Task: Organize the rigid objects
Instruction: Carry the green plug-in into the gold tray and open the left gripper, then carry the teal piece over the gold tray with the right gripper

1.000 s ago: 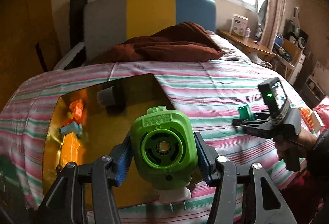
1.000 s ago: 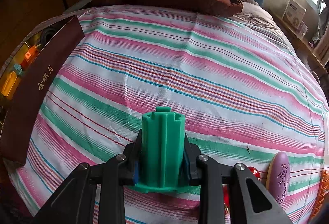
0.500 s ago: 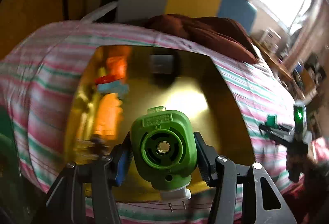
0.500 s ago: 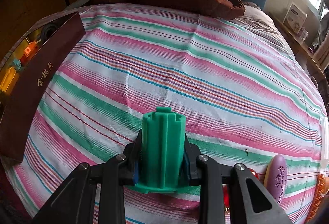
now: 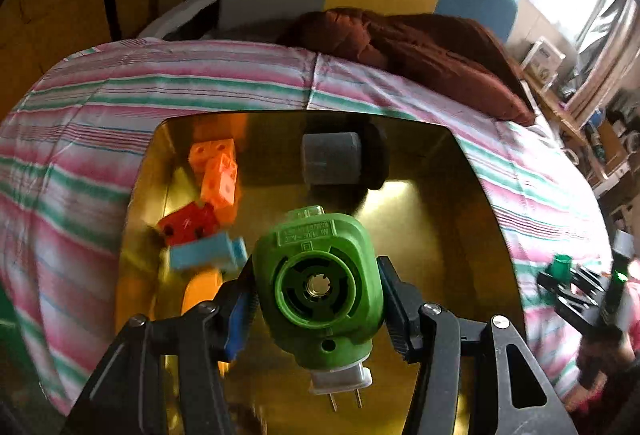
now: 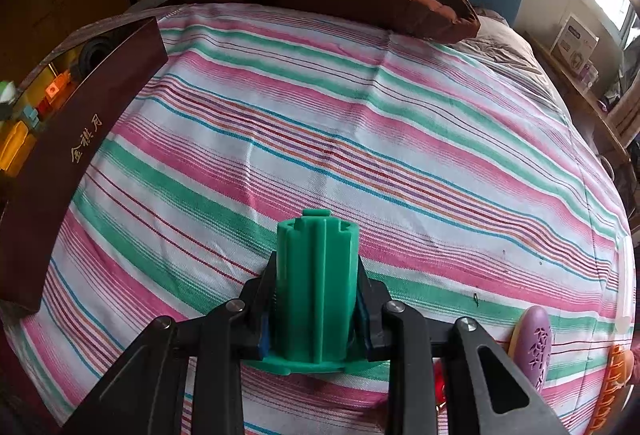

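Two tongs, both loaded. Left tongs (image 5: 316, 311) clamped on green plug-in device (image 5: 318, 283), held over gold-lined box (image 5: 460, 235) on striped bed (image 5: 100, 107), above orange blocks (image 5: 216, 171), red block (image 5: 188, 225), blue block (image 5: 208, 253), grey cylinder (image 5: 332, 159). Right tongs (image 6: 316, 311) pinched tight on teal ribbed cylinder (image 6: 316, 287), over bed's near side, right of box; purple oval (image 6: 536, 345) near right.

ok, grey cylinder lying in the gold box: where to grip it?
Take the grey cylinder across its curved sides, coming from above. It lies on its side near the gold box's far wall, with a dark roll at one end, so its ends look poorly accessible.
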{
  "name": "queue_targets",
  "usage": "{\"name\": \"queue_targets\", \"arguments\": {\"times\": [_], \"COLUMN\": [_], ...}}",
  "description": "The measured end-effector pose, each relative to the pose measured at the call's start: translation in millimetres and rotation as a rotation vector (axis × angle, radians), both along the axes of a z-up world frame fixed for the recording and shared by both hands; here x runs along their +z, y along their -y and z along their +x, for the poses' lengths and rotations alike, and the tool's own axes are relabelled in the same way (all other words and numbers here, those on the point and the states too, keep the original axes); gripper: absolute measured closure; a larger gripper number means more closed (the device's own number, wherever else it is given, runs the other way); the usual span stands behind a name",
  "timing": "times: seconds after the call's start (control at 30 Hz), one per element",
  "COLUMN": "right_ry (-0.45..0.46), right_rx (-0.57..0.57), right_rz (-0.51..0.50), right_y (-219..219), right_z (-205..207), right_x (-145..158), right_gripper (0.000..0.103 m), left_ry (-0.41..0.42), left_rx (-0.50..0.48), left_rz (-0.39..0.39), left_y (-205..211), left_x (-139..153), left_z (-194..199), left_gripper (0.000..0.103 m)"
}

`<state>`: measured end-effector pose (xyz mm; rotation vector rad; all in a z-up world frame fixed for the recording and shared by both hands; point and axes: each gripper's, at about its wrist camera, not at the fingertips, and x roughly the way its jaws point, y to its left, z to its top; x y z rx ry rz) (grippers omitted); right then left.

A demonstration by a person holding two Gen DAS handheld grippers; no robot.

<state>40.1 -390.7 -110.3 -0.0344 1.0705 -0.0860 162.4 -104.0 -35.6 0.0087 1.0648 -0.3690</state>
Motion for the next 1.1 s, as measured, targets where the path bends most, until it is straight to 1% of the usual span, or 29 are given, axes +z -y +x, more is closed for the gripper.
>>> {"name": "queue_targets", "arguments": {"times": [0.1, 0.3, 0.43, 0.53, 0.6, 0.7, 0.83, 0.93, 1.0, 1.1], "right_ry": [-0.001, -0.001, -0.001, 0.0, 0.0, 0.002, 0.003, 0.005, 0.006, 0.008], "right_rx": [0.0, 0.004, 0.002, 0.004, 0.004, 0.004, 0.005, 0.007, 0.009, 0.011], "right_rz": [0.006, -0.002, -0.003, -0.007, -0.007, -0.012, -0.016, -0.017, -0.019, -0.022], "right_y": [1.2, -0.3, -0.8, -1.1, -1.0, -1.4, -2.3, -2.1, -2.3, -2.6], "right_z": [0.3, 1.3, 1.2, 1.4, 1.2, 1.2, 0.8, 0.3, 0.4, 0.1], "right_x": [-0.1, -0.6, -0.6, -0.6, -0.7, -0.7, -0.4, -0.3, -0.2, -0.2], "right_gripper": [0.073, 0.073, 0.073, 0.073, 0.073, 0.073, 0.073, 0.073, 0.073, 0.073], "left_ry": [-0.02, -0.027, -0.026, -0.033, -0.015, 0.021, 0.07, 0.147, 0.197, 0.263], "left_rx": [0.016, 0.025, 0.028, 0.032, 0.027, 0.017, 0.012, 0.01, 0.013, 0.029], "left_rz": [0.029, 0.1, 0.139, 0.14, 0.144, 0.144, 0.144, 0.165, 0.147, 0.126], "left_y": [6.5, 17.3, 20.0, 20.1, 20.9, 20.7, 17.7, 14.0, 9.1, -0.7], "left_x": [-10.4, -28.1, -37.5, -41.3, -38.7, -31.6, -17.7, 0.3, 12.5, 28.6], "left_z": [19.8, 50.3, 60.3, 64.9, 63.8, 60.7, 49.9, 29.0, 10.6, -17.4], "left_gripper": [0.047, 0.047, 0.047, 0.047, 0.046, 0.04, 0.04, 0.038, 0.034, 0.033]}}
